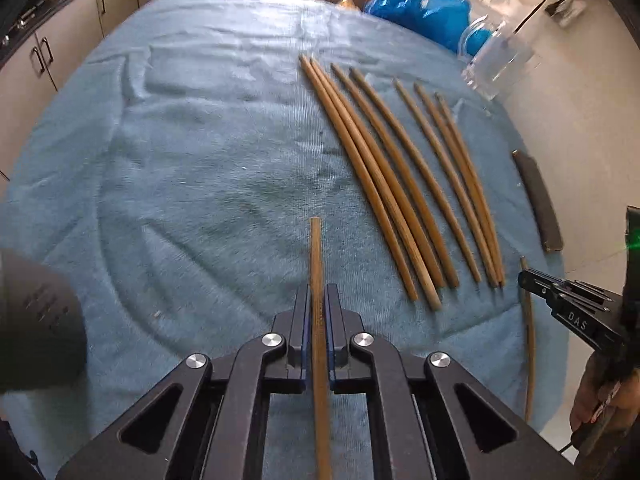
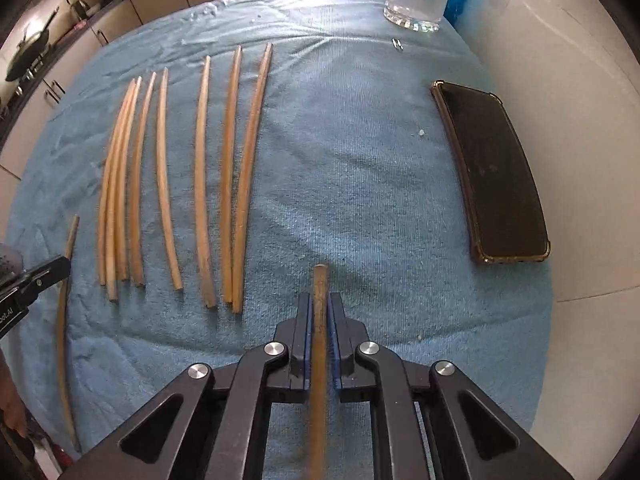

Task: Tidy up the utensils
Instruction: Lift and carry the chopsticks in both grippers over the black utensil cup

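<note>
Seven chopsticks [image 2: 200, 184] lie rowed on the bench towel [image 2: 360, 160]. Our left gripper [image 1: 318, 300] and right gripper [image 2: 320, 308] each pinch one more stick in narrow fingers. We judge two left to place.

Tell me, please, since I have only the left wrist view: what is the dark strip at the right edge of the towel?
Observer: It is a phone in a case, lying flat with its dark screen up on the blue towel.
Operator: Thank you. Is the right gripper actually clamping that stick, or only resting over it?
Observer: Clamping it. The right gripper is shut on a chopstick, which runs straight out between its fingers, apart from the row of chopsticks on the towel.
</note>
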`<state>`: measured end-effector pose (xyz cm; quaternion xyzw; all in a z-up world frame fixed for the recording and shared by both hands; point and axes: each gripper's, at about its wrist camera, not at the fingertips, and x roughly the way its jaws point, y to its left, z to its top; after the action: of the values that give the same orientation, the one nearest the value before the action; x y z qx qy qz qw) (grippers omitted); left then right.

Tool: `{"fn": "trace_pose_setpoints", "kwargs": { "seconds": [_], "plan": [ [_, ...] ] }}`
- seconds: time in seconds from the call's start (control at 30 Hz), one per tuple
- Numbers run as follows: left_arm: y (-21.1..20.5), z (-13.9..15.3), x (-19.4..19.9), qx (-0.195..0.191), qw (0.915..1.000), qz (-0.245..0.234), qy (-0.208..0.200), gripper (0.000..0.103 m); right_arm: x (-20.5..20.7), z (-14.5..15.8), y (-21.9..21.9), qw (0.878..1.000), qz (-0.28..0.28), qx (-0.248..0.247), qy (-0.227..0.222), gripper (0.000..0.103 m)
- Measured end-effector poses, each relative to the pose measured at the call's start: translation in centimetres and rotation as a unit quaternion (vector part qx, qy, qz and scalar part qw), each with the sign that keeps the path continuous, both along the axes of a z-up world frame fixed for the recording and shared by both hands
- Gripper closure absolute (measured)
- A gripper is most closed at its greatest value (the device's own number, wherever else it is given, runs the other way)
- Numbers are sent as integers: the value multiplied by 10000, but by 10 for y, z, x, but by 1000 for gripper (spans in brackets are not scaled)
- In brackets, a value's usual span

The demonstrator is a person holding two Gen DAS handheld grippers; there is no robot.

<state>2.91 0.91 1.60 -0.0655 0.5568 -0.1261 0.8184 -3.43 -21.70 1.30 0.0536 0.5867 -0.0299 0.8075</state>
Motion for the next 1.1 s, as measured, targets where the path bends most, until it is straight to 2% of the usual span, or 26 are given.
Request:
{"fn": "trace_pose_setpoints", "kwargs": {
  "seconds": [0.17, 0.37, 0.6, 0.8, 1.0, 1.1],
  "plan": [
    [17, 37, -42, -260, 9977, -119, -613, 97, -29, 31, 8, 9979, 44, 231, -596, 95],
    [43, 89, -97, -702, 9868, -182, -1450, 97, -58, 73, 41, 9881, 218, 510, -1438, 95],
    [76, 143, -143, -905, 9642, 30, -2494, 97, -82, 123, 86, 9684, 590, 639, -2336, 95],
    [113, 180, -160, -984, 9480, 362, -3004, 98, -82, 157, 130, 9491, 823, 700, -2959, 95],
    [157, 218, -165, -830, 9332, 682, -3430, 98, -66, 193, 172, 9298, 1003, 869, -3432, 95],
    [180, 232, -162, -721, 9272, 871, -3571, 98, -50, 212, 198, 9181, 1063, 1119, -3650, 95]
  ]
}}
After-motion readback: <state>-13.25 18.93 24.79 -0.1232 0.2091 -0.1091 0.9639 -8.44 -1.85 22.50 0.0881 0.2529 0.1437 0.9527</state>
